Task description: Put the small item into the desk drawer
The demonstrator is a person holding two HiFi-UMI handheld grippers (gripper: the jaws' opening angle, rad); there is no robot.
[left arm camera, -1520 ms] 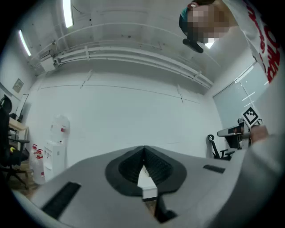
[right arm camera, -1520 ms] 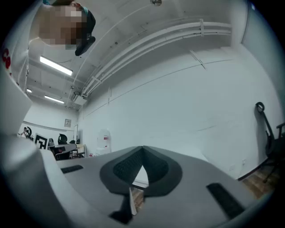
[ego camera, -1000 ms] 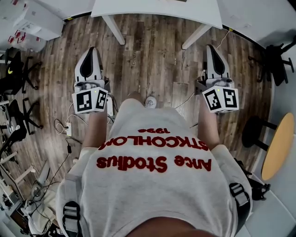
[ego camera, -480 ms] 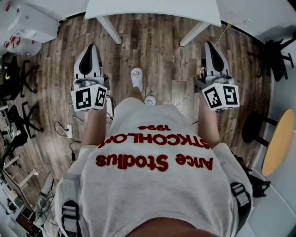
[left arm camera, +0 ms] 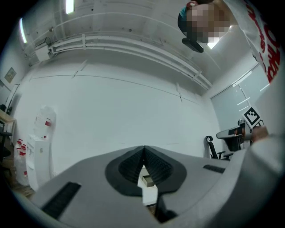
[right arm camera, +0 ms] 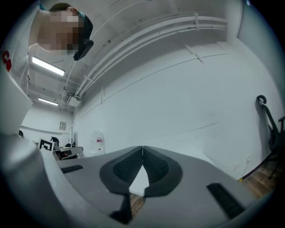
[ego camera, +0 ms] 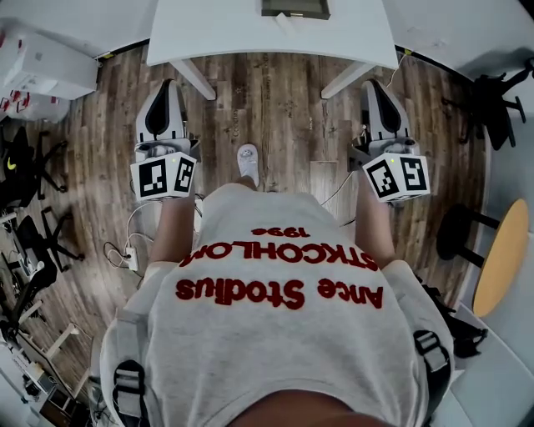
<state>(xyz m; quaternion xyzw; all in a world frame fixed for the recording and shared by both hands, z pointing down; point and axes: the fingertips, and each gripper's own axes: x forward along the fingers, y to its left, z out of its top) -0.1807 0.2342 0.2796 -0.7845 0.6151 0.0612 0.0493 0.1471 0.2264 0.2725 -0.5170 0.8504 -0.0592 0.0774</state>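
A white desk (ego camera: pixel 250 33) stands at the top of the head view, with a dark flat box-like thing (ego camera: pixel 294 7) on its far part. No drawer shows, and I cannot pick out a small item for certain. My left gripper (ego camera: pixel 169 82) and right gripper (ego camera: pixel 373 82) are held level over the wood floor, short of the desk's front edge. In the left gripper view the left gripper (left arm camera: pixel 143 148) has its jaws meeting at the tips with nothing held; a small tan box (left arm camera: pixel 146 180) on the desk shows beyond them. The right gripper (right arm camera: pixel 142 147) is likewise shut and empty.
The desk's slanted legs (ego camera: pixel 193 79) stand ahead of each gripper. White boxes (ego camera: pixel 42 62) and office chairs (ego camera: pixel 25 158) line the left side. At the right are a black chair (ego camera: pixel 496 104), a stool (ego camera: pixel 459 233) and a round yellow table (ego camera: pixel 501 258). A power strip with cables (ego camera: pixel 129 254) lies on the floor.
The person has stepped toward the desk, which now shows more of its top. Both grippers have come forward with the person, still shut.
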